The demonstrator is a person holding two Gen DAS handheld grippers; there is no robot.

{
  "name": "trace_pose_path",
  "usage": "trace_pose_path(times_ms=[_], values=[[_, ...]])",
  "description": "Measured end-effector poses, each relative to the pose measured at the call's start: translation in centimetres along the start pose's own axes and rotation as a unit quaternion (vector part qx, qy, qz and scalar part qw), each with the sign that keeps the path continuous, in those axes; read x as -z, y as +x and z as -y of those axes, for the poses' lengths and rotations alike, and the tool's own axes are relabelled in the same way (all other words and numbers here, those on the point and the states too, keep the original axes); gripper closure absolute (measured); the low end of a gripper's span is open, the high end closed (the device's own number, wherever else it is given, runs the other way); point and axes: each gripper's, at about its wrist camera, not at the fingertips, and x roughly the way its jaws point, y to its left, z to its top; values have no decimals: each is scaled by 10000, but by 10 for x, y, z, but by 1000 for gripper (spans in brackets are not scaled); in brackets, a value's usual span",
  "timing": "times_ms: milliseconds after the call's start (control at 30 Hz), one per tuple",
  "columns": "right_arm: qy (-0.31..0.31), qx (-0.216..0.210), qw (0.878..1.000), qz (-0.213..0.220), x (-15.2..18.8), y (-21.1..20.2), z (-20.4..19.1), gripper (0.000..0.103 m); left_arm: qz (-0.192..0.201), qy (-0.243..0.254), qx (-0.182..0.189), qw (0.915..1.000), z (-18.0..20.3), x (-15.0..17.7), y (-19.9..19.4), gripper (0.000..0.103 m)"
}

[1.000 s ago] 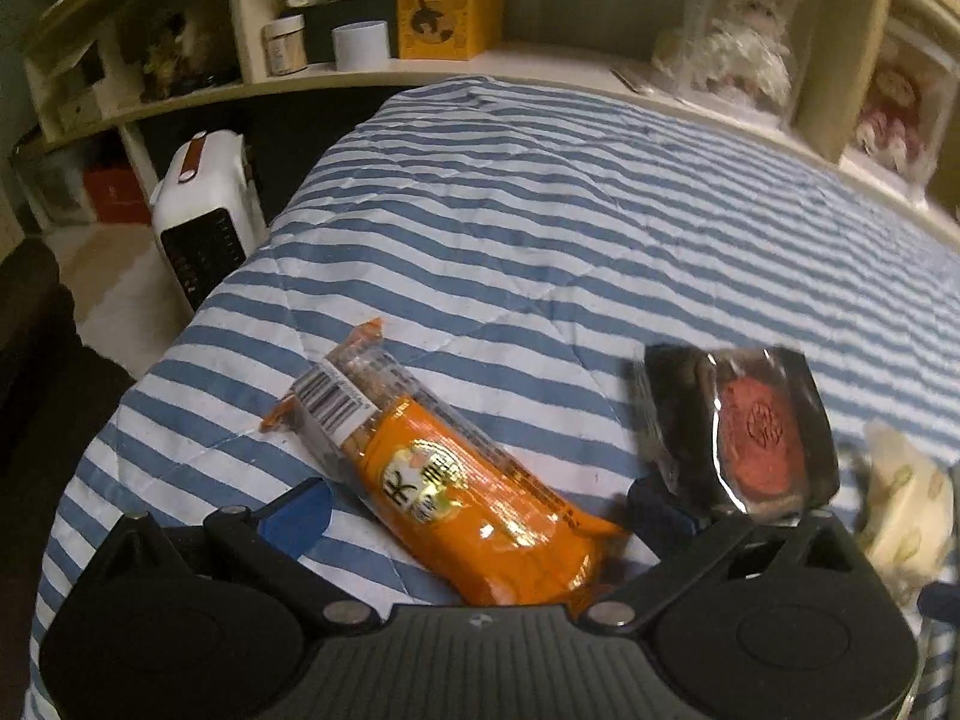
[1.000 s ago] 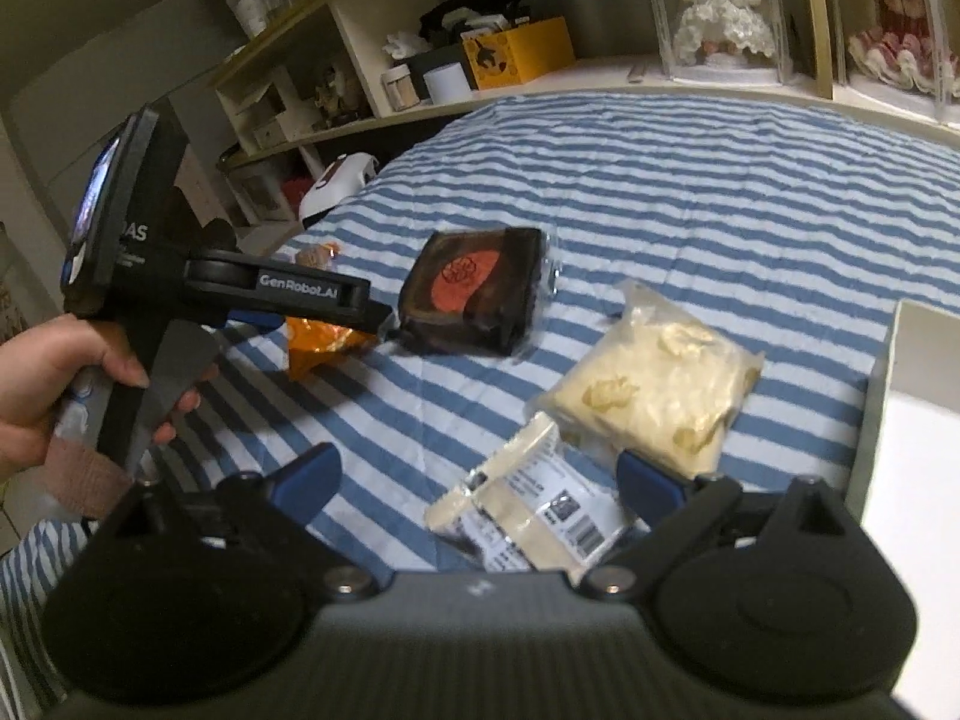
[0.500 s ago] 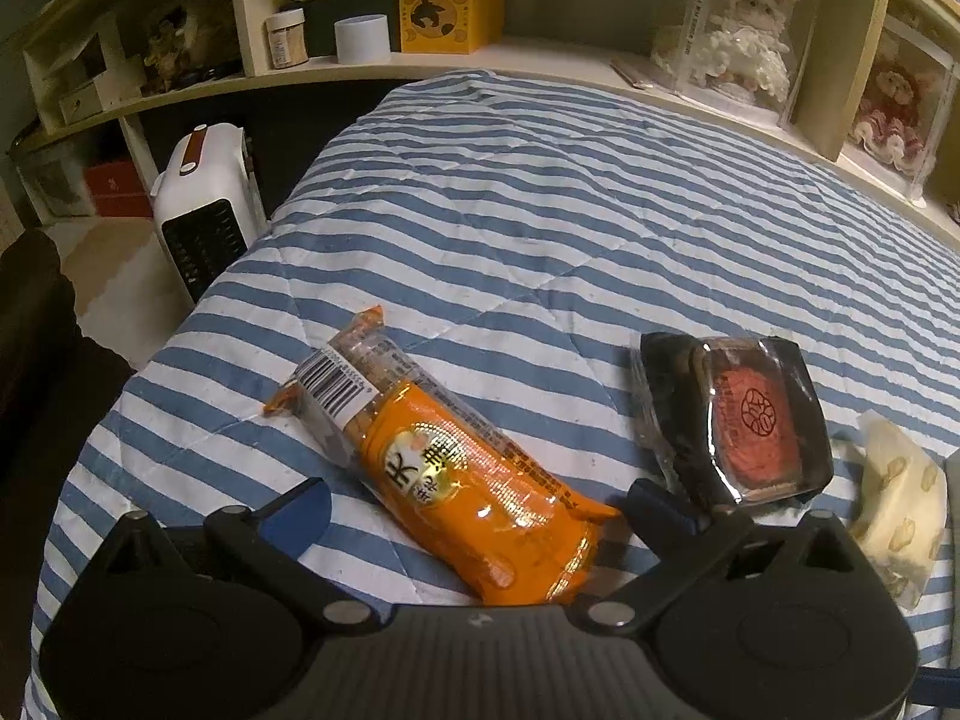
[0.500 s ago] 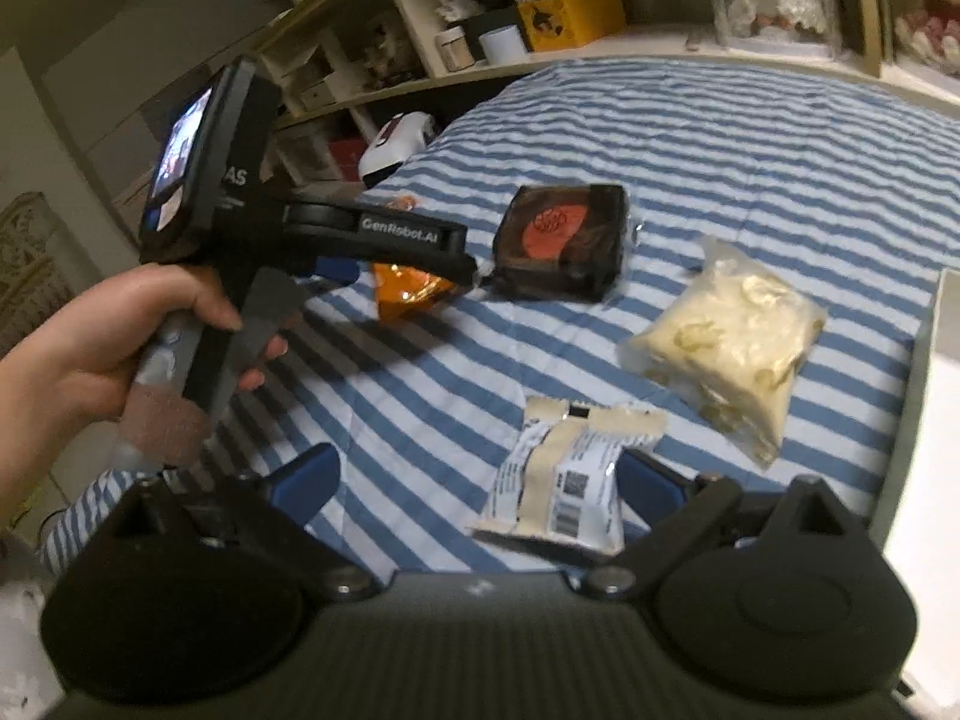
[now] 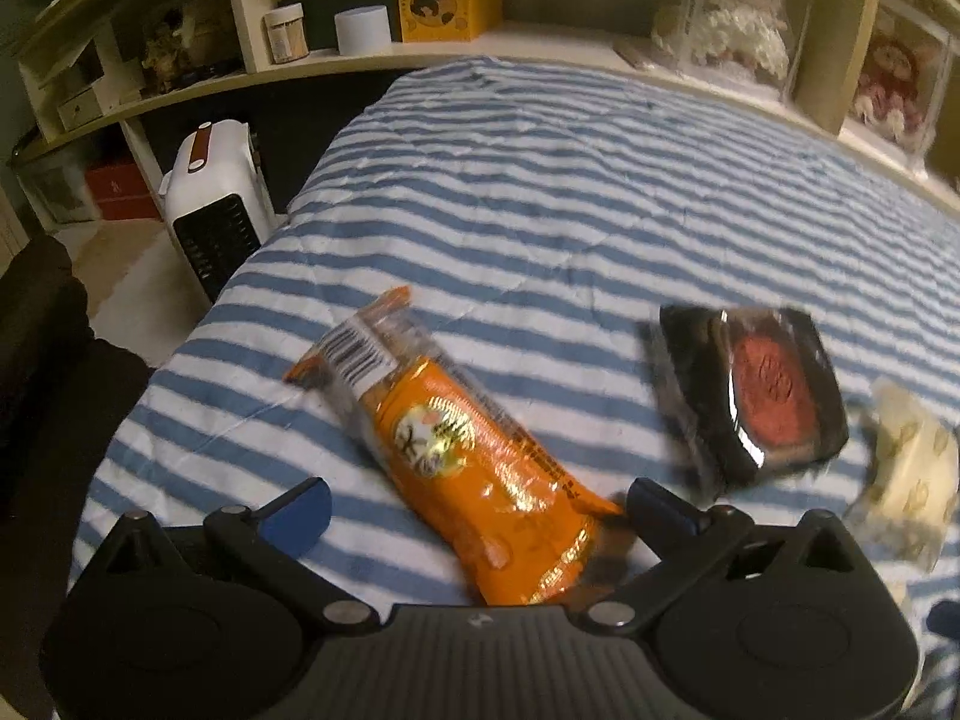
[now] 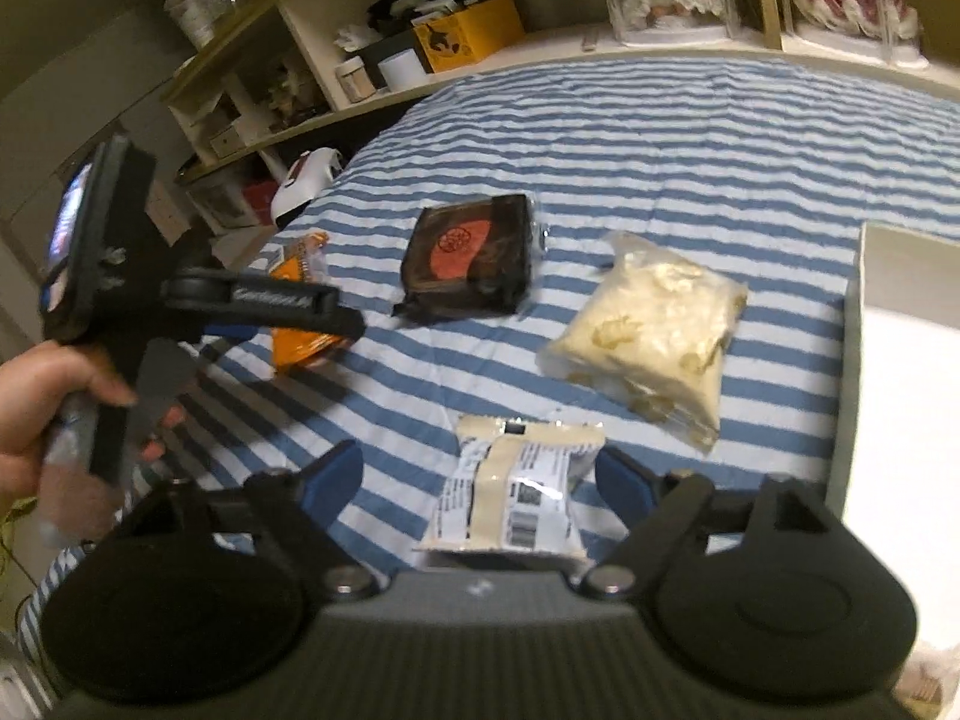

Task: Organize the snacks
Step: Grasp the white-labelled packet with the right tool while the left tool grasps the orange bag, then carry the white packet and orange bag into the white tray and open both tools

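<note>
A bed with a blue-and-white striped quilt (image 5: pixel 540 192) carries all the snacks, and a pale open box (image 6: pixel 900 360) sits at its right edge in the right wrist view, its inside washed out so that what it holds, if anything, cannot be told. Behind the bed runs a shelf (image 5: pixel 420 57) with a yellow box (image 5: pixel 450 6) and a white cylinder (image 5: pixel 362 29) on it. Of the snacks, the pale yellow bag (image 6: pixel 648 336) lies just beside the white box, apart from the dark packet with a red round label (image 6: pixel 471 255) to its left. The orange packet (image 5: pixel 474 468) lies slanted on the quilt, its near end between the spread blue tips of the left tongs (image 5: pixel 474 507), which stand open around it and seem not to press it, though blur makes that hard to judge. The small white wrapped snack (image 6: pixel 510 498) lies between the blue tips of the right tongs (image 6: pixel 480 480), likewise open, with gaps on both sides. A hand (image 6: pixel 42 408) grips the left tool's handle at the left of the right wrist view.
</note>
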Motion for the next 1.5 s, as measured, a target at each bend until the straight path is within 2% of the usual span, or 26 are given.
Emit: trace_pose_path(times_ms=[200,300,467,633,733,933,1033,1100,1267,1433,1500], values=[[87,87,9999,-82,1,8,2,20,-275,316,-158,9990,-14,15,-15,0],[153,103,9998,-87,1,9,2,22,-336,263,-227,9988,-27,21,-23,0],[77,132,9998,-88,2,10,-3,23,-45,-240,-11,9997,-40,12,-34,0],[110,208,9997,-84,1,14,-6,23,121,-256,195,9994,-28,1,-24,0],[226,235,9993,-158,2,17,-4,27,156,-286,253,9991,-21,-3,-14,0],[276,331,9987,-272,4,19,0,33,182,-431,133,9988,-21,-6,0,7],[195,391,9986,-305,5,18,-1,41,193,-419,48,9989,-24,-8,4,10],[169,364,9987,-307,5,17,-1,42,212,-364,18,9991,-24,-8,6,11],[101,280,9992,-265,5,12,-2,43,278,-272,-79,9992,-23,-7,5,24],[56,261,9996,-83,2,4,-1,45,360,-261,-57,9990,-26,-8,-6,59],[99,229,9997,-11,1,0,0,46,388,-368,36,9986,-30,-7,-11,62]])
